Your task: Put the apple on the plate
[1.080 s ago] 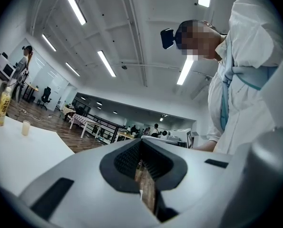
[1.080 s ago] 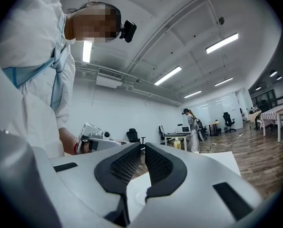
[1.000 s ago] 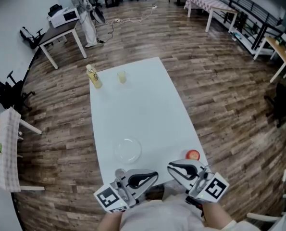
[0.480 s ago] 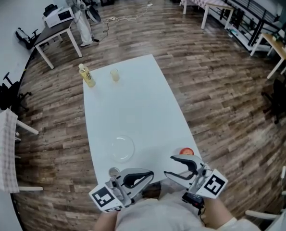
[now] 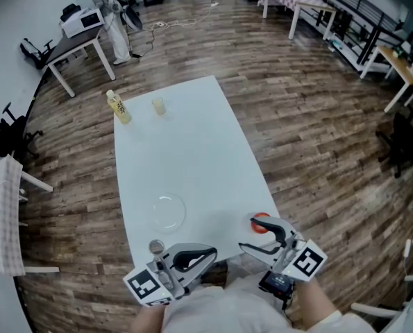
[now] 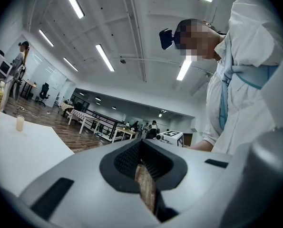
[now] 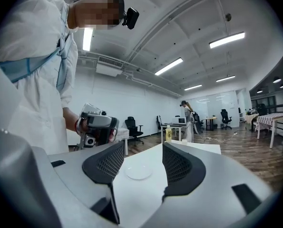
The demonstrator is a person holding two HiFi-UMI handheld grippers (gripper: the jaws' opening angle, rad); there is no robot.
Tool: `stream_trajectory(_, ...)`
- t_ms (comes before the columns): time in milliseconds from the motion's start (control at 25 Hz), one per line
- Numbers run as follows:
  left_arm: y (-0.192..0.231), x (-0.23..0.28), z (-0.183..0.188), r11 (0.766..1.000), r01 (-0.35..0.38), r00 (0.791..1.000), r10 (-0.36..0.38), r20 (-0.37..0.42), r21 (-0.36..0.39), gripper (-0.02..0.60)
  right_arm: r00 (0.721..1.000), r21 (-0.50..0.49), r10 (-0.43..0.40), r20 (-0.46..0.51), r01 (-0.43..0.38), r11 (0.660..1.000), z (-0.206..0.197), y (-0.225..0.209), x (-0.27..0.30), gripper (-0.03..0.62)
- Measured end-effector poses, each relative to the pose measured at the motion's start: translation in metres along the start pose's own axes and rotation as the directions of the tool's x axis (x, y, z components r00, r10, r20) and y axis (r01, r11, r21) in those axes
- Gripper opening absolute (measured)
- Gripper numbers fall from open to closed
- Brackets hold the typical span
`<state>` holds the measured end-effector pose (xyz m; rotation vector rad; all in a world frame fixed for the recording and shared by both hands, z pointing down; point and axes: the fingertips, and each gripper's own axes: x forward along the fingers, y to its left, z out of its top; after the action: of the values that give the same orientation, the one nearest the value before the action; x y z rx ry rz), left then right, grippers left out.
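The right tongs (image 5: 253, 234) had their jaws apart, having just been opening, with nothing between them but bare table top. The one round red apple (image 5: 260, 223) lay just beyond the outer jaw, on the long white table (image 5: 185, 151) near its near right edge; whether that jaw touched it could not be told. The left tongs (image 5: 212, 254) had their jaws pressed together on nothing. Both pairs were held level over the table's near end, angled inward toward each other, the marker cubes close to the person's body, and the person's left hand (image 7: 79, 125) was wrapped round the left tongs' grip. One clear round glass plate (image 5: 166, 211) sat empty, well apart from the apple. At the far end stood one yellow-labelled bottle (image 5: 118, 107) and one small pale cup (image 5: 158, 105).
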<state>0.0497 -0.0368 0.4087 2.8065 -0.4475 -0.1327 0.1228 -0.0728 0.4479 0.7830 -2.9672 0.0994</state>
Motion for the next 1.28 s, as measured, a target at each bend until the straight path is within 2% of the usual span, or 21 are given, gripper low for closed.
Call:
stream_trajectory(280,-0.004,0.016,-0.005,1.0,-0.002,1.0,0.002,0.0,-0.006,0.002,0.998,-0.008,-0.037,-0.051,0.036,0.999,-0.026,-0.028,-0.023,0.28)
stream_trajectory(760,-0.013,0.045,-0.011,1.0,-0.028,1.0,0.028,0.005,-0.002,0.002,0.987,0.032,0.003,-0.16,0.002,0.999,-0.095,-0.05,-0.038,0.325)
stream_trajectory(1280,-0.013,0.056,-0.019,0.998,-0.054,0.998,0.054,-0.029,-0.01,0.002,0.964,0.055,0.013,-0.265,0.002,0.999,-0.155,-0.068,-0.038,0.35)
